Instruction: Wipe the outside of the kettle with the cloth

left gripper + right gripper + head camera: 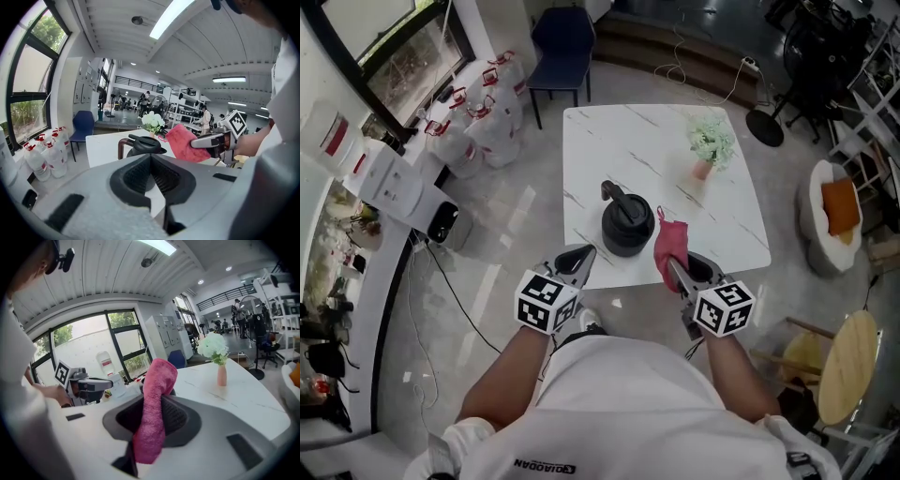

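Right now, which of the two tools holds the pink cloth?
The right tool: its jaws are shut on the cloth. The left tool is also shut, but with nothing between its jaws.

Bare tabletop (pixel 609 141) between kettle (pixel 627 223) and vase (pixel 702 170)

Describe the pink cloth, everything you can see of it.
The cloth is pink-red terry, fluffy, bunched into a thick folded strip. The right gripper is shut on it: the jaws pinch its middle, one end stands up past the tips, the other hangs behind. It is held over the near edge of the white table, just right of the black kettle; contact with the kettle can't be told.
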`<state>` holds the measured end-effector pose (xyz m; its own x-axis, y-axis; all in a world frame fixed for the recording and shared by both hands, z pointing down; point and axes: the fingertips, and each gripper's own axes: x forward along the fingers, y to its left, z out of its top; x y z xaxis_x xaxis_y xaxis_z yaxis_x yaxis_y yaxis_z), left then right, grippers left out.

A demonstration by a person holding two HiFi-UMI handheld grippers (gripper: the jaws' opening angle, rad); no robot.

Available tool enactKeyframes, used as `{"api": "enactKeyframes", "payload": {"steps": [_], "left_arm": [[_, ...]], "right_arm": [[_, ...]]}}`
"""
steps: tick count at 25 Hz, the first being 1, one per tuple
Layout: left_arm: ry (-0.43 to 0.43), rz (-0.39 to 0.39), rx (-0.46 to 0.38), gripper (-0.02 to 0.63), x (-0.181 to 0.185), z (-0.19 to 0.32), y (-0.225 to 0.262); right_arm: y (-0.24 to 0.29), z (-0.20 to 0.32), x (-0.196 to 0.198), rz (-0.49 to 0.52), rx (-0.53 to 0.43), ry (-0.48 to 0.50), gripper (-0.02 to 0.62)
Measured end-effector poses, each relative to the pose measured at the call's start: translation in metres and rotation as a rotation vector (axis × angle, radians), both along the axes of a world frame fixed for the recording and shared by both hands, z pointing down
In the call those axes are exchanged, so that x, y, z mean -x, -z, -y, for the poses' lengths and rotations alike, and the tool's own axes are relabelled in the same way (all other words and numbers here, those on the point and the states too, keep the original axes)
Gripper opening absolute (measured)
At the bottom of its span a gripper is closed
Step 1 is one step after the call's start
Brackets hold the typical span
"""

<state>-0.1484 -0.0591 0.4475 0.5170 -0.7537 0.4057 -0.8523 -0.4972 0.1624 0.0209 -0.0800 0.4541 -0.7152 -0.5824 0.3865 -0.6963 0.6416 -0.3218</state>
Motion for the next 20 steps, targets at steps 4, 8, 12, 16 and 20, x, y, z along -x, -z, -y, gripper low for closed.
{"api": "enactKeyframes", "payload": {"steps": [4, 8, 12, 16, 20], "left_arm": [[-0.032, 0.003, 0.011, 0.003, 0.021, 0.021, -0.008], [-0.068, 0.003, 0.012, 0.002, 0.04, 0.046, -0.012], [-0.121, 0.042, 0.0, 0.003, 0.053, 0.077, -0.021], [-0.218, 0.164, -0.013, 0.036, 0.052, 0.105, -0.038], [-0.309, 0.286, -0.011, 0.084, 0.043, 0.128, -0.055]], "right_arm": [[0.004, 0.02, 0.005, -0.023, -0.018, -0.054, 0.1], [0.014, 0.038, 0.014, -0.048, -0.039, -0.077, 0.1], [0.026, 0.056, 0.025, -0.132, -0.094, -0.058, 0.1], [0.036, 0.076, 0.039, -0.269, -0.158, 0.011, 0.1], [0.046, 0.1, 0.063, -0.366, -0.217, 0.127, 0.1]]}}
